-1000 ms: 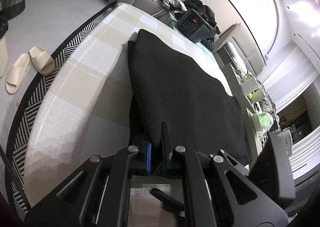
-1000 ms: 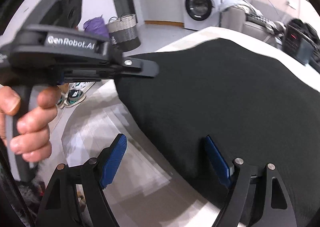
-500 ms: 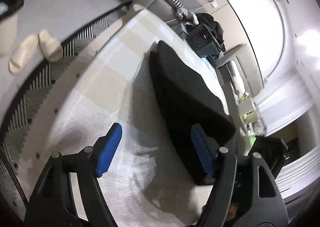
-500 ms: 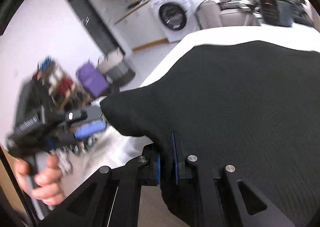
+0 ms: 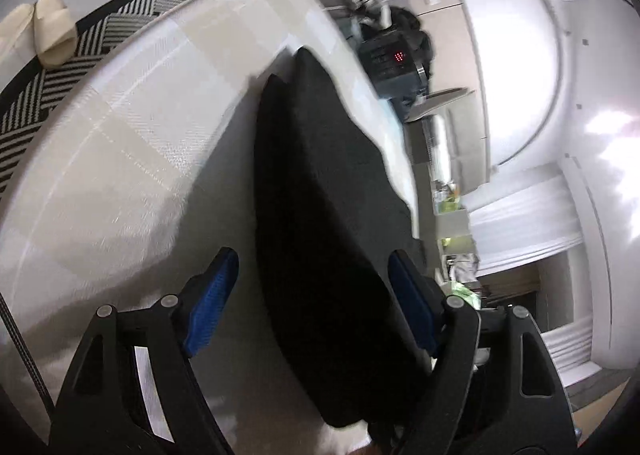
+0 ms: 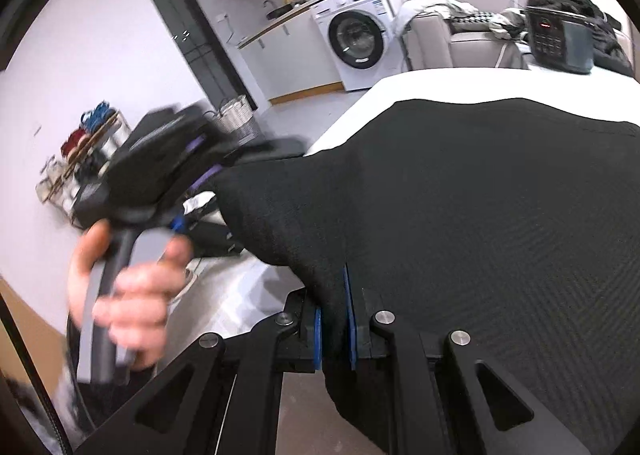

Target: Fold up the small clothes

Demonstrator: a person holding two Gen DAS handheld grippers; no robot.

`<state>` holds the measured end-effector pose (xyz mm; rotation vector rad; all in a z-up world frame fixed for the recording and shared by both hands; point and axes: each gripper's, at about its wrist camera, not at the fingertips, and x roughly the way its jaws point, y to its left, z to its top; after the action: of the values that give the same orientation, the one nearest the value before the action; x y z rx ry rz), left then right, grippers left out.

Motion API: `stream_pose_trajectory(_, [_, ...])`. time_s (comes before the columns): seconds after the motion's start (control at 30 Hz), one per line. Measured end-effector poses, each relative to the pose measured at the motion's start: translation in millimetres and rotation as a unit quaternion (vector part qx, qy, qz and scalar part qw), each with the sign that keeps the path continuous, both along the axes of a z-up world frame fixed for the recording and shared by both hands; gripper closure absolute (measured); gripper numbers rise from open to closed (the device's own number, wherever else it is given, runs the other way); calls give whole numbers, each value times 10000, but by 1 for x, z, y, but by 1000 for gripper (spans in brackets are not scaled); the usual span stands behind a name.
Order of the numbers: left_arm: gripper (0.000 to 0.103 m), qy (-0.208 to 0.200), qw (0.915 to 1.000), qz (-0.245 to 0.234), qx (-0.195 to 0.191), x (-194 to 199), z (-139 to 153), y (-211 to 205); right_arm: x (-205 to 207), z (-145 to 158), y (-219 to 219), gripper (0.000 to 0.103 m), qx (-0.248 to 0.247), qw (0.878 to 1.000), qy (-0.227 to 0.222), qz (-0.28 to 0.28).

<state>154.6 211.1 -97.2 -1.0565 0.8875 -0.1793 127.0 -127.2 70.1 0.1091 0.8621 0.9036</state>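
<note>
A black knitted garment (image 5: 320, 195) lies on the table's pale checked cloth (image 5: 120, 135). My left gripper (image 5: 314, 267) has its jaws opening; the garment's near folded end sits between the blue pads (image 5: 212, 303) and neither pad presses on it. In the right wrist view my right gripper (image 6: 334, 319) is shut on the garment's (image 6: 480, 235) near edge, and a corner of cloth is drawn up to the left. A hand (image 6: 120, 295) holds the blurred left gripper beside that corner.
A black device with a red display (image 5: 394, 63) stands at the table's far end, with dark clothes behind it. Beige slippers (image 5: 52, 31) lie on a striped rug (image 5: 120, 23) below the table. A washing machine (image 6: 352, 39) and a woven basket (image 6: 236, 119) stand across the room.
My left gripper let go of the garment's corner, opened wide and swung down over the folded end. My right gripper shut on the near edge and raised it a little.
</note>
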Motion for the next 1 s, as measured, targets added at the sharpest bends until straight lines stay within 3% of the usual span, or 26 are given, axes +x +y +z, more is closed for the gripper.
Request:
stream_pose_trajectory(0.03, [36, 93, 10000, -27, 21, 10, -3, -1, -2, -1, 0, 94, -14, 10000, -23, 40])
stream_pose_trajectory(0.17, [38, 154, 9997, -195, 54, 34, -7, -6, -4, -4, 2, 94, 31, 9999, 3, 131])
stream_pose_trajectory(0.27, [44, 210, 9996, -191, 18, 49, -11, -7, -6, -4, -3, 94, 136, 9998, 18, 147])
stream_pose_trajectory(0.37, [65, 389, 9991, -181, 57, 66, -17, -7, -3, -2, -9, 94, 275, 9995, 42, 130])
stream_pose_trajectory(0.43, [87, 482, 9987, -153, 112, 73, -20, -8, -3, 0, -12, 94, 317, 9994, 24, 111])
stream_pose_trajectory(0.47, [93, 507, 9984, -152, 189, 77, -22, -10, -4, -1, -13, 94, 327, 9994, 37, 101])
stream_pose_trajectory(0.7, [95, 293, 9955, -59, 895, 92, -1, -27, 1, -12, -17, 94, 348, 9988, 331, 14])
stream_pose_trajectory(1.0, [96, -310, 9814, -442, 1842, 113, 89, -97, -1, 11, -57, 94, 1044, 9935, 249, -368])
